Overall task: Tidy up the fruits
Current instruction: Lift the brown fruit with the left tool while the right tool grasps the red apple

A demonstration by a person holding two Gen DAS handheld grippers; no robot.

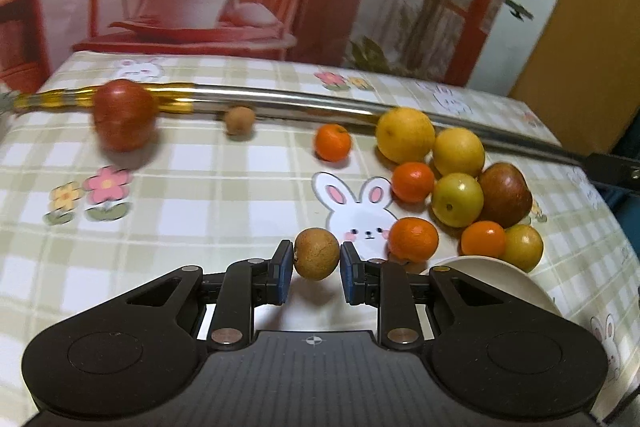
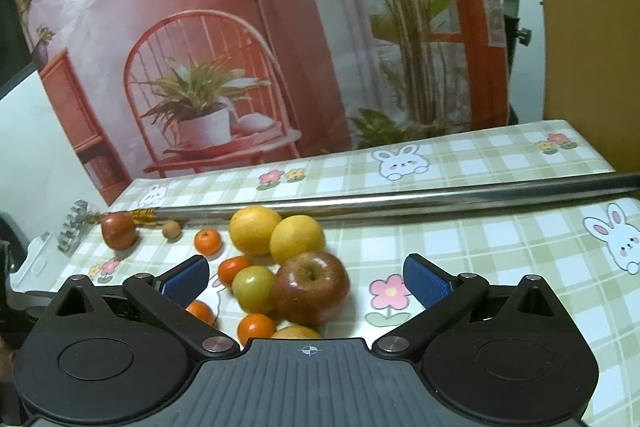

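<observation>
Behind your checked tablecloth (image 1: 200, 195) hangs a printed backdrop (image 2: 200, 27). A metal pole (image 1: 304, 103) crosses the cloth. Your left tongs (image 1: 316, 269) grip a brown fruit (image 1: 317, 254); your right tongs (image 2: 306, 281) stand open over the fruit pile (image 2: 280, 267). The white bowl (image 1: 496, 275) is half hidden.

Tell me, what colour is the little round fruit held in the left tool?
Dull speckled brown fruit, seen best from the left wrist view.
</observation>
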